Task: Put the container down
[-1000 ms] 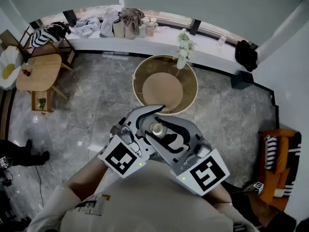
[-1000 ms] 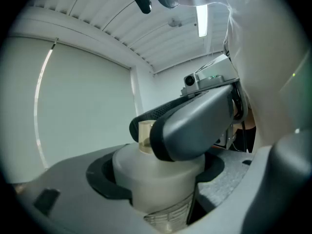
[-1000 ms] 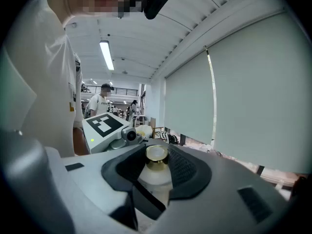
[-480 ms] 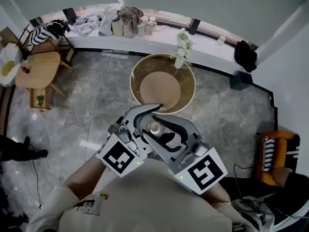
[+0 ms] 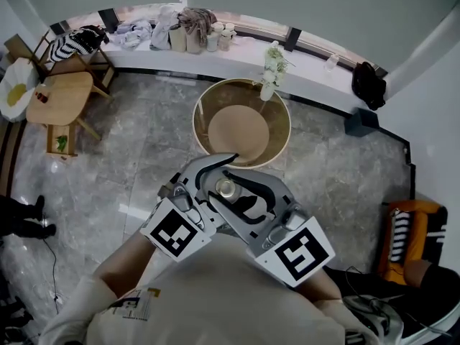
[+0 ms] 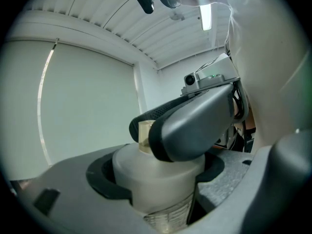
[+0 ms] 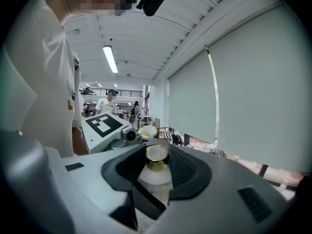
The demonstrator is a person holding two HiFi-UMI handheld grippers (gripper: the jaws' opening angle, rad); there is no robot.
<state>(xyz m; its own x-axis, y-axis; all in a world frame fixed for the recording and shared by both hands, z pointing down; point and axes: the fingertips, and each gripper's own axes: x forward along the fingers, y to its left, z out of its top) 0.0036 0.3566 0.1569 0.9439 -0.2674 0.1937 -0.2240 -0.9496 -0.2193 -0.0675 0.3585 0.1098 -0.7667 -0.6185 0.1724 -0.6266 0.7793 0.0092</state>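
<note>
- Your left gripper (image 6: 156, 177) is closed on the container (image 6: 155, 194). Its two dark pads press on the frosted body from both sides.
- Your right gripper (image 7: 157, 165) comes in from the other side. Its jaws are narrow and closed on the gold cap (image 7: 157, 153) at the top of the container.
- In the left gripper view, one right jaw lies across the front of the cap and the other runs behind it.
- The container stands upright between the two grippers. You hold it in the air in front of your chest, and it rests on no surface.
- In the head view, the jaws of both grippers cross around the container, with the marker cubes nearest your body.
- In the head view, the container shows above the marble floor (image 5: 122, 164), just short of the near edge of the round table (image 5: 199, 124).
- A vase (image 5: 269, 85) with white flowers stands at the far edge of the table.
- A ledge (image 5: 237, 52) runs along the curved wall beyond the table. Bags and cloth items (image 5: 183, 33) sit at its left end.
- A wooden side table (image 5: 61, 99) stands at the left.
</note>
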